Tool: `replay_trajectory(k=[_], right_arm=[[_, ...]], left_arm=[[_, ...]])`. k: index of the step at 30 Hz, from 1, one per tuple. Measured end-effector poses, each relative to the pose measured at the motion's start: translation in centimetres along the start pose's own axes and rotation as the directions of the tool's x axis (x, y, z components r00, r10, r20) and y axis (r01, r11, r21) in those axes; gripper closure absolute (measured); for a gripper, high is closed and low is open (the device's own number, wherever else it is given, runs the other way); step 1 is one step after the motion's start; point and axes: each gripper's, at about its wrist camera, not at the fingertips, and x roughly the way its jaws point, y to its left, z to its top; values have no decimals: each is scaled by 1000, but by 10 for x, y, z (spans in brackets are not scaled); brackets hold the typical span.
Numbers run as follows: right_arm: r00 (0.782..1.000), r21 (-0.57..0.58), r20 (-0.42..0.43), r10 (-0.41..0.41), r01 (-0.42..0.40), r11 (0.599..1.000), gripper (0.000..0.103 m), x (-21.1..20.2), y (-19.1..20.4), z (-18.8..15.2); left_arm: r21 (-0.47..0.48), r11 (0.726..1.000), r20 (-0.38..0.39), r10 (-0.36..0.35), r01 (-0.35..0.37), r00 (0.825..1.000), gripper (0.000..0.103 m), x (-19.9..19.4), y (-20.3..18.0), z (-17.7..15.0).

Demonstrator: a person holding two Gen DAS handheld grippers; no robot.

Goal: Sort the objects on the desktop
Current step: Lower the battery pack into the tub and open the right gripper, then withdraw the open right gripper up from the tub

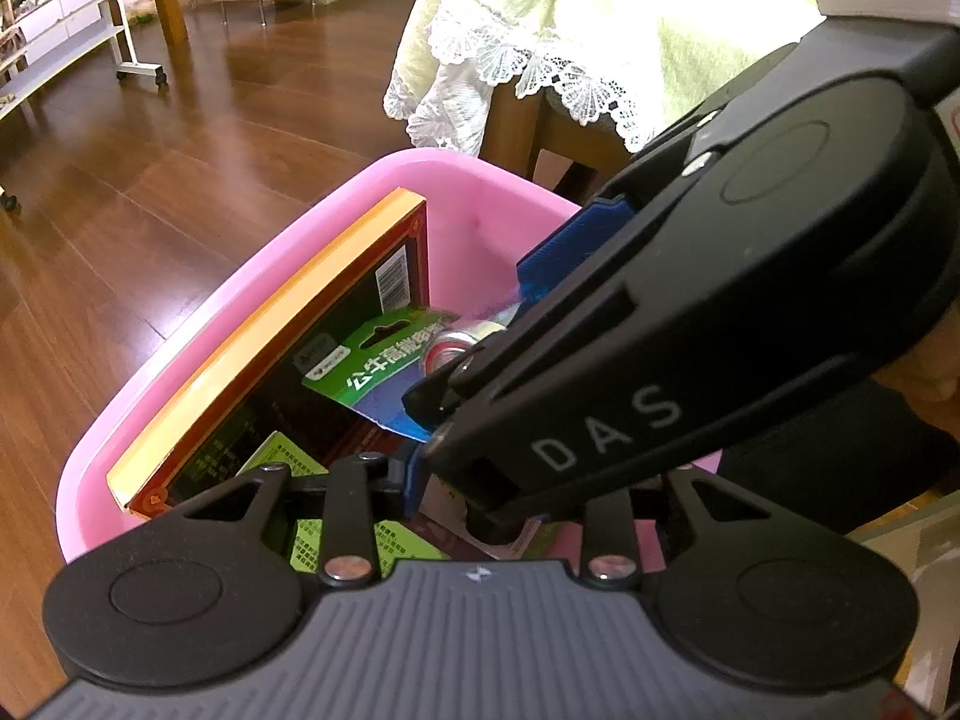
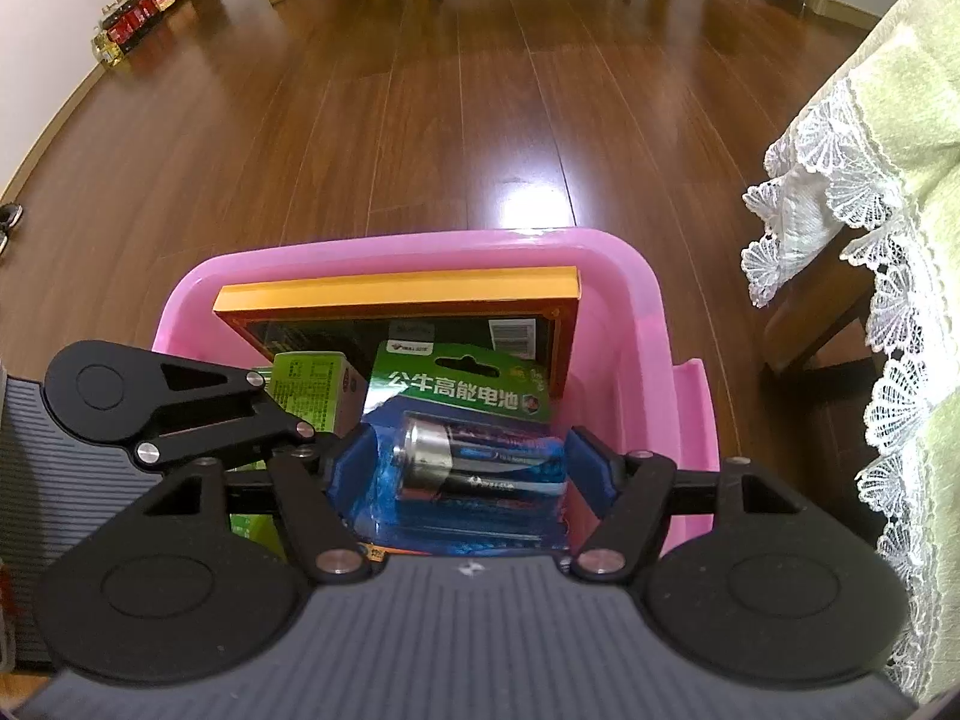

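Wood floor [image 2: 420, 120], pink bin [image 2: 630, 312], right gripper [image 2: 468, 468] clamping battery pack [image 2: 474, 450]; left gripper's [image 2: 288, 420] grip unclear

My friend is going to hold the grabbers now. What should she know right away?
Right gripper: shut on the green-and-blue carded battery pack, held inside the pink plastic bin.
Left gripper: low at the bin's near edge; open or shut cannot be told.
Already in the bin: the dark flat box with orange edge standing on its side, and a small green carton.
Left: release the batteries, pull out. Other desk things are not in view.
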Motion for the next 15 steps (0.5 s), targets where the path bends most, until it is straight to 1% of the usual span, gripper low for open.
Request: replay_trajectory(k=[2,5,15], right_arm=[[1000,-9,6,7,-7,1000,41,-1,2,0],[1000,-16,7,5,-4,1000,41,-2,4,1],[999,28,35,0,-1,1000,40,-7,-6,3]], left_arm=[[2,1000,-2,-4,4,1000,63,-1,0,1],[10,1000,-1,-6,6,1000,63,-2,-1,3],[29,1000,-6,9,-9,1000,63,-7,-3,1]])
